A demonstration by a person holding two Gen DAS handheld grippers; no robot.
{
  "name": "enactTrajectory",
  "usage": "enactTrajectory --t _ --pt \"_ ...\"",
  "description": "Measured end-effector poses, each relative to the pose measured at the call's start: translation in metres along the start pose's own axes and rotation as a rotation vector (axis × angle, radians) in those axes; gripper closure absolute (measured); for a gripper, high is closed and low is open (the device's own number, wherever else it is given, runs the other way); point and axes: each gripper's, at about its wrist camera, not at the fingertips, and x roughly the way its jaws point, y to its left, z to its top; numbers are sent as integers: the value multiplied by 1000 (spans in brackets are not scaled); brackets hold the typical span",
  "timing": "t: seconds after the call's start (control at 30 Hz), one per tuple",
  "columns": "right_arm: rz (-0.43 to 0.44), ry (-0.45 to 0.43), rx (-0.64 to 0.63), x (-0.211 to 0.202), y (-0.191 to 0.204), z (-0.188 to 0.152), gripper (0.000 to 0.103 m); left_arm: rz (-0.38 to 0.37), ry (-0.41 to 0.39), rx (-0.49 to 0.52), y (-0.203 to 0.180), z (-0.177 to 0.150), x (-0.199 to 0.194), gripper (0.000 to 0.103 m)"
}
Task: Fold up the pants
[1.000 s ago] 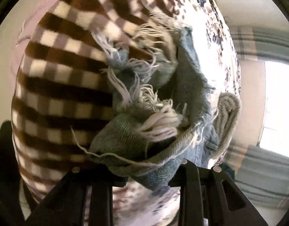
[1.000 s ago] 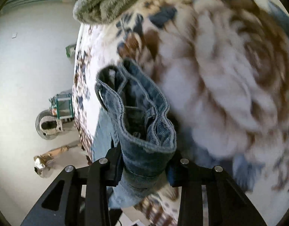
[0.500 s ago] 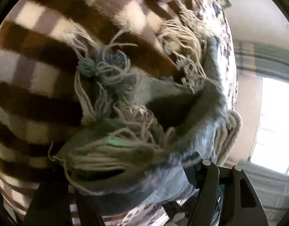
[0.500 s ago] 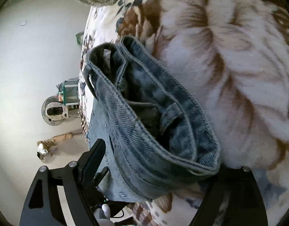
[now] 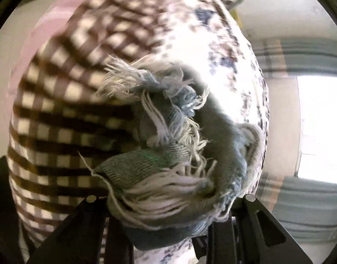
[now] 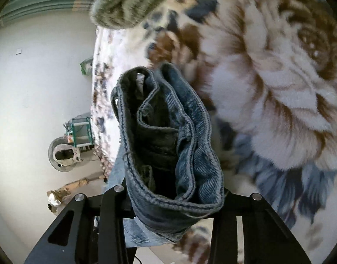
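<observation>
**Desk:** What have you got hold of?

**Operator:** My left gripper [image 5: 166, 217] is clamped on the frayed, pale-fringed hem of the faded blue denim pants [image 5: 168, 165]; my right gripper [image 6: 175, 200] pinches their bunched, stitched waistband [image 6: 168, 136]. Both ends hang above the brown-checked fleece blanket [image 5: 65, 114] and the brown floral plush bedspread [image 6: 278, 77].

**Desk:** How do I caption the fold?

**Operator:** I'd judge it needs hem laid squarely on waistband, both grips level, cloth taut, released only once flat.

Checked blanket [image 5: 65, 114], floral bedspread [image 6: 278, 83], curtains [image 5: 300, 52]
</observation>
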Motion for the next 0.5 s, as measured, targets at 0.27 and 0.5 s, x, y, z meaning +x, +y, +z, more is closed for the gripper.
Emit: enactTrajectory --t 0.27,0.5 --pt "77 -103 14 -69 85 24 64 -51 72 166 -113 27 -21 82" --pt "130 -364 24 -155 153 95 64 -208 241 310 -259 47 44 82"
